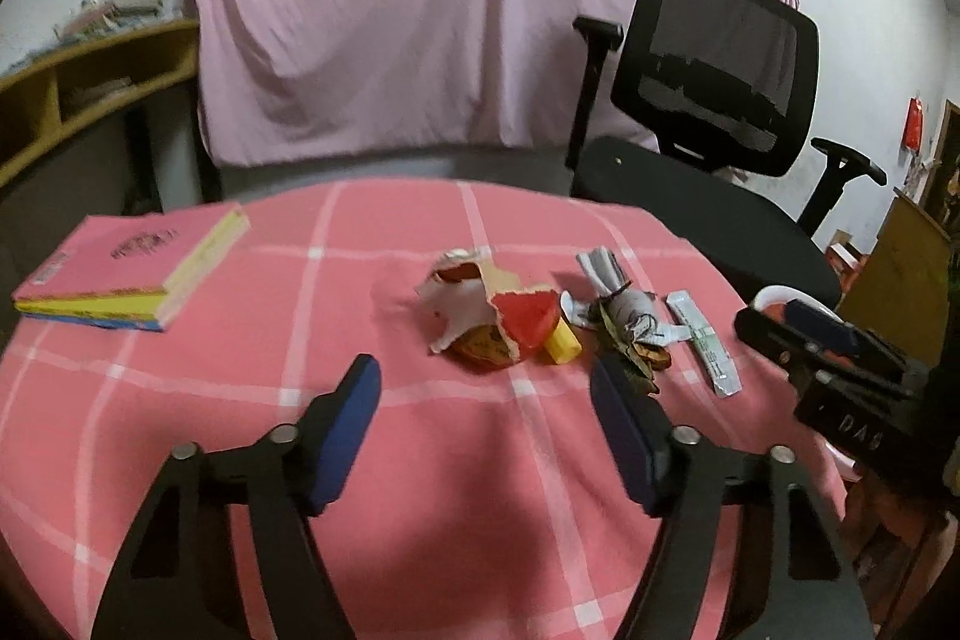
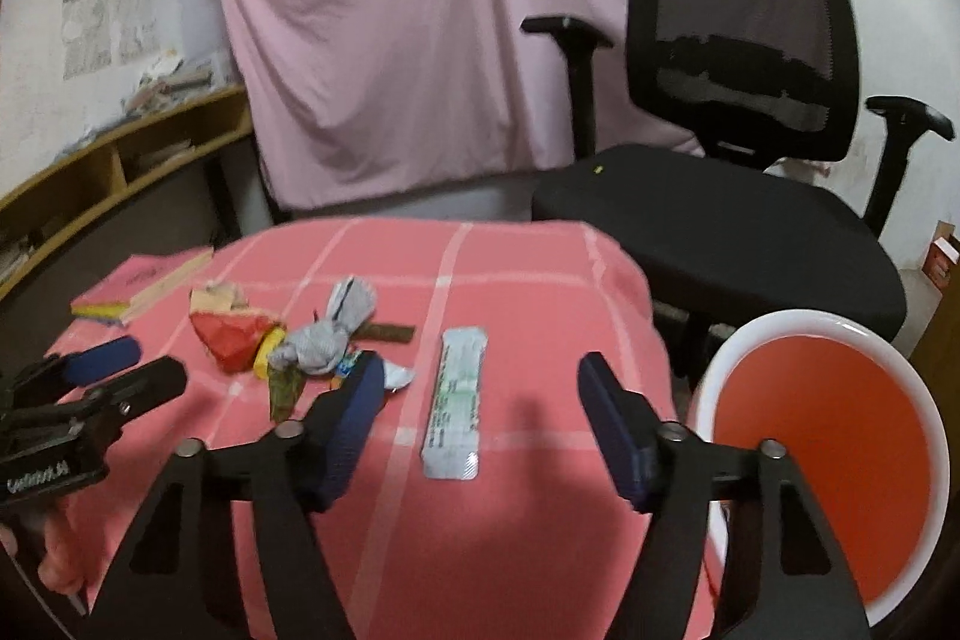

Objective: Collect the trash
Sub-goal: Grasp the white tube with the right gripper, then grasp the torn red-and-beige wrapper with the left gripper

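Trash lies on the pink checked tablecloth [image 1: 180,430]: a torn red and white carton [image 1: 492,310] with a yellow piece [image 1: 564,343], a grey crumpled wrapper [image 1: 618,301] over dry leaves [image 1: 636,364], and a flat white sachet [image 1: 705,340]. My left gripper [image 1: 486,400] is open and empty, just short of the carton. My right gripper [image 2: 480,400] is open and empty, with the sachet [image 2: 456,406] lying between its fingers. The carton [image 2: 231,334] and wrapper [image 2: 336,328] sit to its left. The left gripper [image 2: 114,376] also shows in the right wrist view.
A white bin with an orange inside [image 2: 840,454] stands off the table's right edge. A pink book [image 1: 132,268] lies at the far left. A black office chair [image 1: 714,112] stands behind the table. A wooden shelf [image 1: 78,88] is at the left.
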Demonstrator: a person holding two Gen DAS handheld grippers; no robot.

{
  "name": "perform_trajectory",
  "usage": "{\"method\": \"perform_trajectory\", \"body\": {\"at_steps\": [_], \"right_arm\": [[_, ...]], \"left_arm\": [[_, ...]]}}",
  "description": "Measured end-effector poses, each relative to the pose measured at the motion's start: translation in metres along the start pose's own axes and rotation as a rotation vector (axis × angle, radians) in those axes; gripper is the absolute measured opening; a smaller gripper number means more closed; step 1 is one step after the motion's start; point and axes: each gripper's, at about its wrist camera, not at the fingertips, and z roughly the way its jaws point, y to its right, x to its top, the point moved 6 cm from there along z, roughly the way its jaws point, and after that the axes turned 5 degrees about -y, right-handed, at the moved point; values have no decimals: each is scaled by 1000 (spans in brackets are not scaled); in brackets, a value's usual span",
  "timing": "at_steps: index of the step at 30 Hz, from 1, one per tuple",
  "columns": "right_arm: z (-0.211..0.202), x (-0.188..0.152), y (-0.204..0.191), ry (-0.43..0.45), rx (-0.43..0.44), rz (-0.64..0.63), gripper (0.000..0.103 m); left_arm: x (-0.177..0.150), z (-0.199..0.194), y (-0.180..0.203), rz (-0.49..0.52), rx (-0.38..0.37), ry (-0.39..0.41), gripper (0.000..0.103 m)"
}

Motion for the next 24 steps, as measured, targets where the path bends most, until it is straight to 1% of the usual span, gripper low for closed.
{"method": "perform_trajectory", "body": {"at_steps": [1,3,6,8,11,12,14,15,16,17,19,20,21,22,24], "right_arm": [[3,-1,-3,-18,6,-11,56],[9,-3,-6,-51,16,-29,51],[17,-5,-8,-90,35,-35,49],[23,-7,-7,-123,51,-27,49],[31,-9,-5,-161,76,-11,44],[31,-9,-5,-163,81,-6,41],[31,-10,-4,-167,94,3,31],[31,-10,-3,-170,104,8,24],[31,-11,-3,-172,111,12,19],[31,-11,-3,-174,116,14,19],[30,-10,-3,-168,121,15,12],[28,-10,-2,-162,124,14,11],[28,-9,-3,-158,126,13,10],[28,-9,-3,-154,128,11,9],[26,-8,-5,-148,134,6,8]], "left_arm": [[2,3,0,-7,-7,-10,60],[7,7,-3,-31,-21,-18,59],[15,13,-6,-60,-48,-22,58],[20,18,-5,-58,-51,-36,55],[22,28,-4,-60,-55,-71,41],[22,30,-4,-64,-59,-81,36],[22,31,-5,-70,-64,-83,35],[22,29,-6,-72,-67,-77,32],[22,28,-6,-71,-68,-73,26],[22,26,-6,-70,-72,-68,25],[21,23,-5,-67,-72,-62,19],[21,23,-4,-62,-74,-62,18],[20,22,-3,-55,-72,-60,14],[20,23,-1,-50,-70,-60,5],[18,23,1,-41,-66,-70,4]]}}
